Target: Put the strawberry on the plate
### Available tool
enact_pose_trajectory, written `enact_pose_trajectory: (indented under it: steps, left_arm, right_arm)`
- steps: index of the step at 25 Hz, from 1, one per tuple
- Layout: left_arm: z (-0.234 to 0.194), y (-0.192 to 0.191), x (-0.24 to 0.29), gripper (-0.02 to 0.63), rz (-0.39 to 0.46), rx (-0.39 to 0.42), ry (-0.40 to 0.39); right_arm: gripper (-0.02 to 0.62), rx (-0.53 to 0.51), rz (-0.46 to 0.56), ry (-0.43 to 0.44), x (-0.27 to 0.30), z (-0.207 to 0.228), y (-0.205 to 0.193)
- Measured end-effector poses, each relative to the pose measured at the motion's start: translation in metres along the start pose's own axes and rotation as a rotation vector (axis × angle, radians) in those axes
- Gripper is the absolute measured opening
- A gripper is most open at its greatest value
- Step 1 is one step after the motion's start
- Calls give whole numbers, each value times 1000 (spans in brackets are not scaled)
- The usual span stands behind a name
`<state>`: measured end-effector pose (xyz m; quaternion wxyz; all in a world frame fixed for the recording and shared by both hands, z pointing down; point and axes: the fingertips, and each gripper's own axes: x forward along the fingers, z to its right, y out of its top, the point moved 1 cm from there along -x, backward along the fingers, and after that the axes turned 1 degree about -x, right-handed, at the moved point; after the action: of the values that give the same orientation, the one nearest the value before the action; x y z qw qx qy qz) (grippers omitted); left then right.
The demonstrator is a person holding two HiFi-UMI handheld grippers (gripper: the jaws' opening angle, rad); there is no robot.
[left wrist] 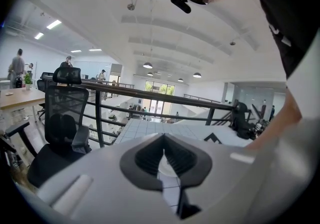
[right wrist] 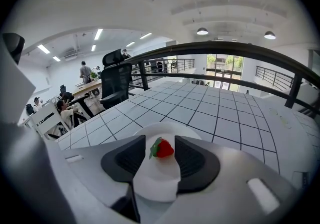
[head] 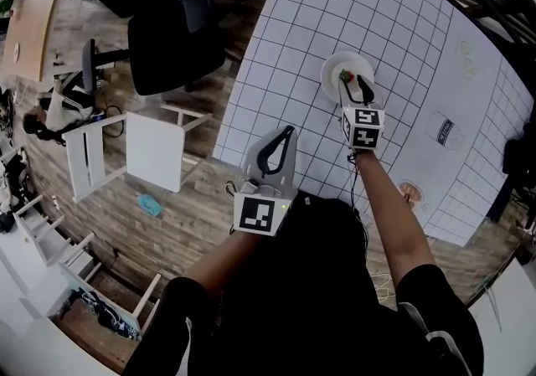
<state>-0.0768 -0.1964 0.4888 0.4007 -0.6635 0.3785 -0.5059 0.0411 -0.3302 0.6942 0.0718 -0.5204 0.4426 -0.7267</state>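
A red strawberry (right wrist: 164,149) with green leaves lies on a small white plate (right wrist: 156,184) on the gridded white table (head: 402,23). My right gripper (right wrist: 161,139) is low over the plate, its dark jaws standing apart on either side of the strawberry with a gap at each pad. From the head view, the strawberry (head: 344,76) sits near the plate's (head: 333,67) middle, just beyond the right gripper (head: 358,84). My left gripper (head: 287,133) hovers at the table's near edge with its jaws together and nothing in them; in its own view the left gripper (left wrist: 163,141) points over the table.
A black office chair (head: 172,23) and a white side table (head: 153,151) stand on the wooden floor left of the table. Faint printed outlines (head: 442,130) mark the table's right part. A dark railing (right wrist: 225,48) runs along the table's far side.
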Motion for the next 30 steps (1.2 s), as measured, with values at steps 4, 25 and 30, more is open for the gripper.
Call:
enact_pose_trajectory:
  steps: [4, 25, 30]
  left_arm:
    - [12, 5, -5, 8, 15, -9, -24]
    - [17, 9, -68, 8, 75, 1, -73]
    - [23, 20, -91, 8, 107, 25, -111]
  right_arm:
    - [184, 0, 22, -9, -10, 0, 6]
    - [171, 60, 203, -20, -120, -38, 57]
    - [170, 88, 268, -47, -169, -58, 67]
